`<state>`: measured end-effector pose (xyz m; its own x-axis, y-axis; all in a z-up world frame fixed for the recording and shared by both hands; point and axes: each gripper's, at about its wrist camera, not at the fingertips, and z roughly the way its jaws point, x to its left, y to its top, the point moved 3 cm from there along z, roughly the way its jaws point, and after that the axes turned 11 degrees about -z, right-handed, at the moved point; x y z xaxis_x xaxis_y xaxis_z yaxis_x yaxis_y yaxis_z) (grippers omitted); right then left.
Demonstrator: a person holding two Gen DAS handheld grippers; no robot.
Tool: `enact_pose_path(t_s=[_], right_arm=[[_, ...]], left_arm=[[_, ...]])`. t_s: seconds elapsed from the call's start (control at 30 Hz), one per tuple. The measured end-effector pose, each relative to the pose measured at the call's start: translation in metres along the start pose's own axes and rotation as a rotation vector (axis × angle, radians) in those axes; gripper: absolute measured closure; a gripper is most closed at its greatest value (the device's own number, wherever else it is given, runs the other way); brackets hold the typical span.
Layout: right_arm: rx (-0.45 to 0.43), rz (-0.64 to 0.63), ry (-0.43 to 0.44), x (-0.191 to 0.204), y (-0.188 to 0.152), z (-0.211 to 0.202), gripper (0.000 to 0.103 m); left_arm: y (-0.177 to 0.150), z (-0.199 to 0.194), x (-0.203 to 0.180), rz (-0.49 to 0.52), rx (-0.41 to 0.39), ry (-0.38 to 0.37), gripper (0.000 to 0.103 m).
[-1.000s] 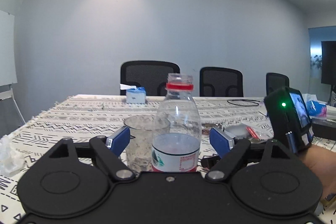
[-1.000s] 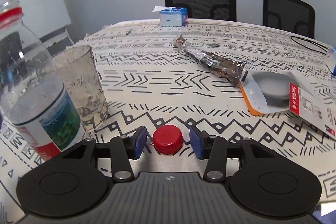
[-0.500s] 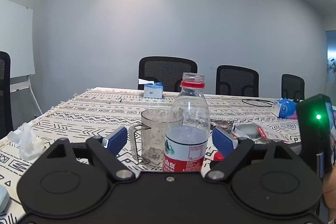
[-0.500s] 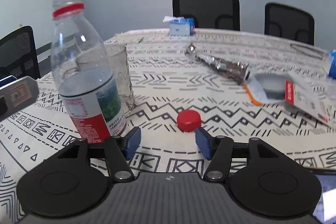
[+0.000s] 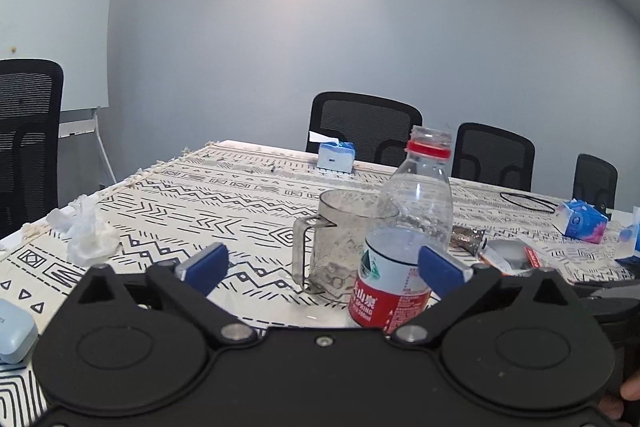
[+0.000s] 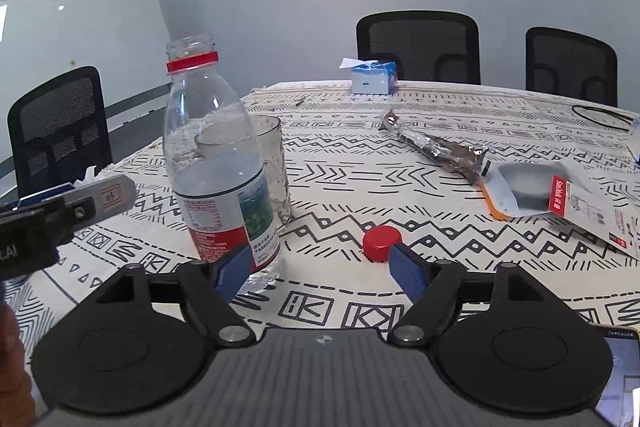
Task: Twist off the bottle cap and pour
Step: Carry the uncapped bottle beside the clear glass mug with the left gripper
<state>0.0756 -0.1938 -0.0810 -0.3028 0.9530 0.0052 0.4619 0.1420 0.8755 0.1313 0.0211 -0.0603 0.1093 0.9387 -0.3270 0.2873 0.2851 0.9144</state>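
An uncapped clear water bottle (image 5: 404,251) (image 6: 218,163) with a red neck ring and red label stands upright on the patterned tablecloth, about half full. Right behind it is a clear glass mug (image 5: 340,247) (image 6: 264,167) with a handle. The red cap (image 6: 381,242) lies flat on the cloth, to the right of the bottle. My left gripper (image 5: 324,265) is open, pulled back from the bottle, whose base shows beside its right finger. My right gripper (image 6: 320,269) is open and holds nothing; the cap sits just beyond its right fingertip. The left gripper's finger (image 6: 100,197) shows at the left edge of the right wrist view.
A crumpled tissue (image 5: 86,235) lies near the table's left edge. A foil wrapper (image 6: 436,147) and a torn packet (image 6: 552,195) lie to the right. A blue tissue box (image 6: 372,77) sits at the far edge, before black chairs (image 6: 418,47). A black cable (image 5: 528,201) lies far right.
Both grippers have drawn back from the table centre. The right gripper has left the red cap on the cloth and opened wider; the left one has backed off the bottle and swung left.
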Motion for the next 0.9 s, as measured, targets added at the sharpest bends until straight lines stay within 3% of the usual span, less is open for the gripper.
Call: enact_pose_path(t_s=[0.5, 0.9], right_arm=[[-0.077, -0.019, 0.049, 0.004, 0.005, -0.024, 0.004], [-0.059, -0.013, 0.050, 0.003, 0.004, -0.020, 0.004]], left_arm=[[0.003, -0.003, -0.011, -0.002, 0.040, 0.094, 0.000], [0.007, -0.013, -0.025, 0.056, 0.008, 0.130, 0.000]])
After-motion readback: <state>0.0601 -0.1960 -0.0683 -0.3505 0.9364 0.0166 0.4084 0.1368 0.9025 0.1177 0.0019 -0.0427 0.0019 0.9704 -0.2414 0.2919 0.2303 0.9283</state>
